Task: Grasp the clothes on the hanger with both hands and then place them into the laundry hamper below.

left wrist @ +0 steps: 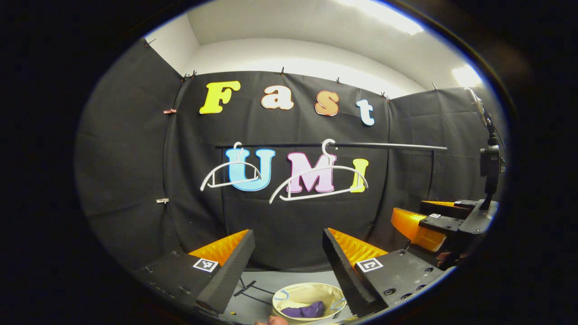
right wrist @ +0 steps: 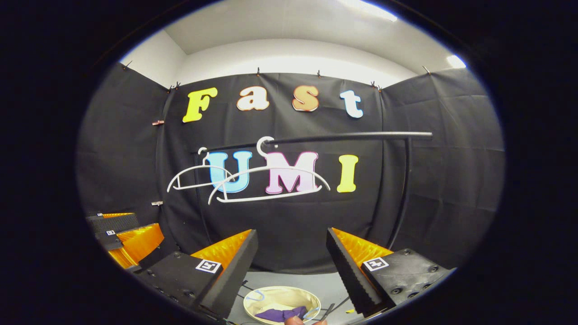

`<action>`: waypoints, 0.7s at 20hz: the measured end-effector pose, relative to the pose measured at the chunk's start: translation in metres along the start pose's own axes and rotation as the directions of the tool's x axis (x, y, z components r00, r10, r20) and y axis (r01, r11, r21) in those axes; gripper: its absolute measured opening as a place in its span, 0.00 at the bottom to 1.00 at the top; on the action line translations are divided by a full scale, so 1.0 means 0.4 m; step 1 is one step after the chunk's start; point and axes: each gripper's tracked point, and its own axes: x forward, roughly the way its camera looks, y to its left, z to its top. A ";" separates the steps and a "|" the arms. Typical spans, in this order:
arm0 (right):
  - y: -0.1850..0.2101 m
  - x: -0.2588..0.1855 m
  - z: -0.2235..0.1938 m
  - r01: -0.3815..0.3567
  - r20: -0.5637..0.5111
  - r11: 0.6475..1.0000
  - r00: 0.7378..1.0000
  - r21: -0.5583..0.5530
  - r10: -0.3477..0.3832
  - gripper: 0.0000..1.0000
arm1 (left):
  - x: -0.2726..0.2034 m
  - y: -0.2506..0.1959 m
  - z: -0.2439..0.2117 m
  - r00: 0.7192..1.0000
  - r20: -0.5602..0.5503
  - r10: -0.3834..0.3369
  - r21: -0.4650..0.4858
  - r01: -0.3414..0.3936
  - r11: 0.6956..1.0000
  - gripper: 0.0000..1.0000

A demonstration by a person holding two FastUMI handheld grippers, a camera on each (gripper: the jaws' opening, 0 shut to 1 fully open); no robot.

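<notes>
With the purple cloth (left wrist: pixel 305 310) apparently lying in the round cream hamper (left wrist: pixel 289 295), both grippers' jaws gape empty; withdraw clear of white plastic hangers (left wrist: pixel 319 183).

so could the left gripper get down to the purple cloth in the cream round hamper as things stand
Probably yes. The left gripper is open and empty, and the purple cloth lies exposed in the cream round hamper just below, with nothing between them.

I see bright ceiling lights (left wrist: pixel 384 16) blowing out to white glare overhead, while the black cloth walls (right wrist: pixel 451 158) stay dim. Both fisheye views bend the rail (right wrist: pixel 343 136) and smear detail at the rim. The centre stays sharp.
</notes>
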 end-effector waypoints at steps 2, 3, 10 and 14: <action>0.008 -0.016 0.028 -0.009 0.022 1.000 1.000 -0.017 0.009 0.98 | -0.018 0.004 0.022 1.000 0.016 0.009 -0.008 -0.008 1.000 0.93; 0.013 -0.022 0.040 -0.012 0.030 1.000 0.999 -0.019 0.013 0.98 | -0.029 0.005 0.040 0.999 0.031 0.012 -0.017 -0.012 1.000 0.95; 0.039 -0.036 0.097 -0.060 0.076 0.998 0.995 -0.004 0.060 0.94 | -0.090 0.019 0.097 0.993 0.089 0.074 0.004 -0.075 0.997 0.98; 0.047 -0.023 0.092 -0.097 0.066 0.995 0.993 -0.019 0.098 0.97 | -0.115 0.010 0.109 0.988 0.105 0.113 -0.003 -0.113 0.994 0.95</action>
